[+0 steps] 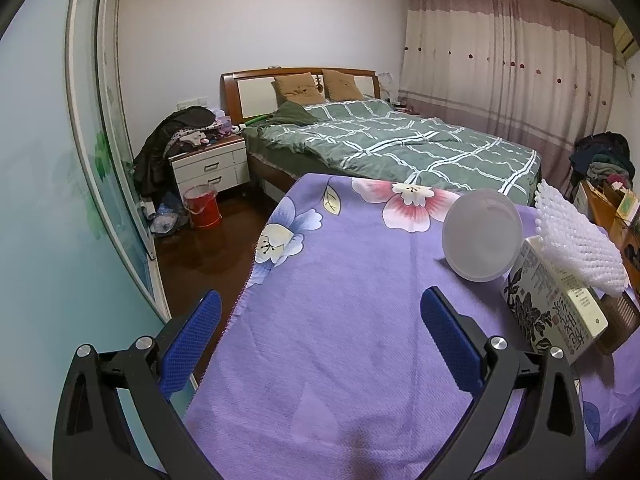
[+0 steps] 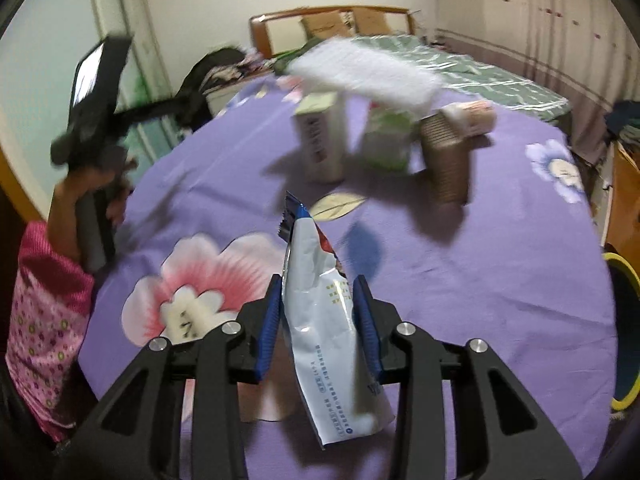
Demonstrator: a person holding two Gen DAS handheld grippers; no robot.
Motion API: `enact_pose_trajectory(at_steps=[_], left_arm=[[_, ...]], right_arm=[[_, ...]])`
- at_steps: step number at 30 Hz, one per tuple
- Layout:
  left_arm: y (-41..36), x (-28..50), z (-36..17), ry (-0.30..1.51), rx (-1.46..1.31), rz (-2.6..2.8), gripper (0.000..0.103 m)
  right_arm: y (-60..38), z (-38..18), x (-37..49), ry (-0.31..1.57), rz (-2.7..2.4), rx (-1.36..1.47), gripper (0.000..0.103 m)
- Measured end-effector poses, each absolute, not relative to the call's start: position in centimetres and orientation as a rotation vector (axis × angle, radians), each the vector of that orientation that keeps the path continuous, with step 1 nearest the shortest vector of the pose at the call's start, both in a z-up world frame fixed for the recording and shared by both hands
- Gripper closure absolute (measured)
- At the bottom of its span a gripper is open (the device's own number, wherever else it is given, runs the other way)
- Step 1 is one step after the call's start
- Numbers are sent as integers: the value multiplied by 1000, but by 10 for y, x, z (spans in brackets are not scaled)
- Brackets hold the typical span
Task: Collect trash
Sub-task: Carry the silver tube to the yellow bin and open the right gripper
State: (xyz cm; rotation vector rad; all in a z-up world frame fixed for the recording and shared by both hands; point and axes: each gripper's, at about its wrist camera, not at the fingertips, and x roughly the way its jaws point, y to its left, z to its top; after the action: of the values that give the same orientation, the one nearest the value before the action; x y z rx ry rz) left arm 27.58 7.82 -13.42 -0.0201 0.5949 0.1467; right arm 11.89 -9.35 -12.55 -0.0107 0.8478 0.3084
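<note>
One wrapper [image 2: 320,320], a crumpled white snack packet, is clamped upright between the jaws of the right gripper [image 2: 318,312] above the purple cloth [image 2: 460,264], lifted for disposal. The left gripper [image 1: 320,344] is held spread and empty over the cloth's edge, presumably kept ready for the remaining litter.

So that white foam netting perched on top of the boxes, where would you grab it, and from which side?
Probably by the overhanging edge of the foam netting, coming in level from the side. It lies flat across the box, so its rim juts free, thin and soft enough for the jaws to pinch without knocking the boxes.
</note>
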Motion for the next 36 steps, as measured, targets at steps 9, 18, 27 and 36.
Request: enact_pose_trajectory(at_steps=[9, 18, 27, 36], left_arm=[[74, 274, -135, 599, -5, 134, 5], [64, 273, -134, 601, 17, 106, 5], [46, 272, -136, 604, 82, 67, 5], [27, 268, -140, 615, 125, 12, 5]], right_arm=[[-219, -101, 129, 759, 3, 229, 68], [-351, -106, 132, 699, -459, 386, 68], [-402, -132, 146, 740, -650, 434, 66], [-405, -139, 145, 718, -743, 430, 52]])
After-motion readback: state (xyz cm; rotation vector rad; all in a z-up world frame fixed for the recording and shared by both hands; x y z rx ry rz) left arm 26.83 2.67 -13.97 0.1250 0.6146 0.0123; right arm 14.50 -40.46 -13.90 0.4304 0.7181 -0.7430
